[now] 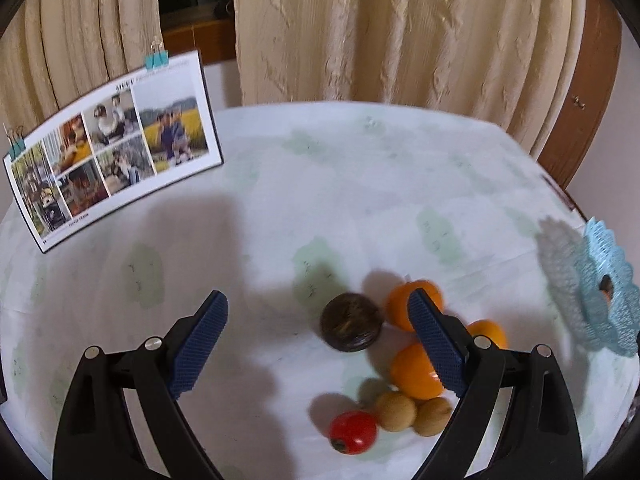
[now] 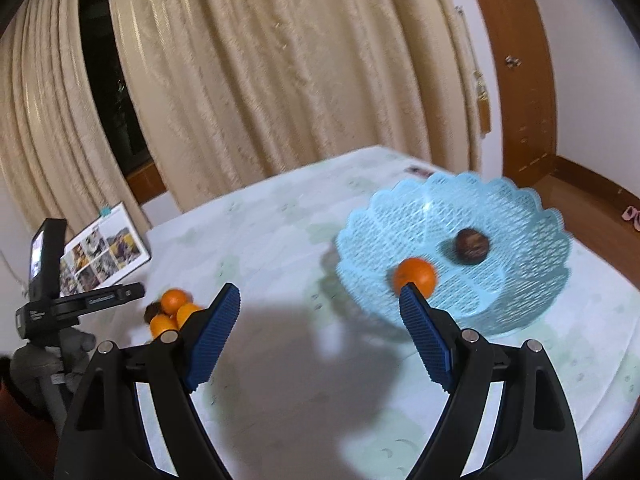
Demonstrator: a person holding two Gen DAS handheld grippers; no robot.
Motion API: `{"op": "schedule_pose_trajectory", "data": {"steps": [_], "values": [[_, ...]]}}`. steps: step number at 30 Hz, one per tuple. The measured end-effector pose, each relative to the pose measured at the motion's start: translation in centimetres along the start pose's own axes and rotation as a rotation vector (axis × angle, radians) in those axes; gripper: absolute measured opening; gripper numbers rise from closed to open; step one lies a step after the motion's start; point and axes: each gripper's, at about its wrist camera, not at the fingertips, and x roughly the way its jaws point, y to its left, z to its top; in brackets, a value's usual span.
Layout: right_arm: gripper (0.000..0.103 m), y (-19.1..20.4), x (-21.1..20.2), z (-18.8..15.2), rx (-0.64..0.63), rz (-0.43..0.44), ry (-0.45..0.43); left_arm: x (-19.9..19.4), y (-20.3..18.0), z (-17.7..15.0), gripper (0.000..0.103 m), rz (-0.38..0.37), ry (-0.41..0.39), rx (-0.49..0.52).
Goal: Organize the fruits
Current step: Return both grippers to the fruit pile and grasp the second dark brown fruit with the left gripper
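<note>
Fruit pile (image 1: 400, 364) sits under the wide-open, empty left gripper (image 1: 320, 344), toward its right finger.

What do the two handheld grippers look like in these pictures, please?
Both look alike. The left gripper and the right gripper each have two curved black plastic arms with round silver pins at the joints. Each arm ends in a flat, dark blue pad with a fine ribbed texture. No cables, lettering, sleeves or hands show in either view.
</note>
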Motion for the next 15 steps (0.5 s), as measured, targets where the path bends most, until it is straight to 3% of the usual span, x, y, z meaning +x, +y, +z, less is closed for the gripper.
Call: {"op": "schedule_pose_trajectory", "data": {"steps": [8,15], "values": [[0.083,2.6,2.7,-1.1,-0.058,0.067,0.097,2.4,0.9,-1.0,0.091,0.020,0.060,0.025],[0.083,3.8,3.7,-1.7,-0.083,0.087,0.131,2.8,0.7,-1.2,0.091,-0.013,0.061,0.041]]}}
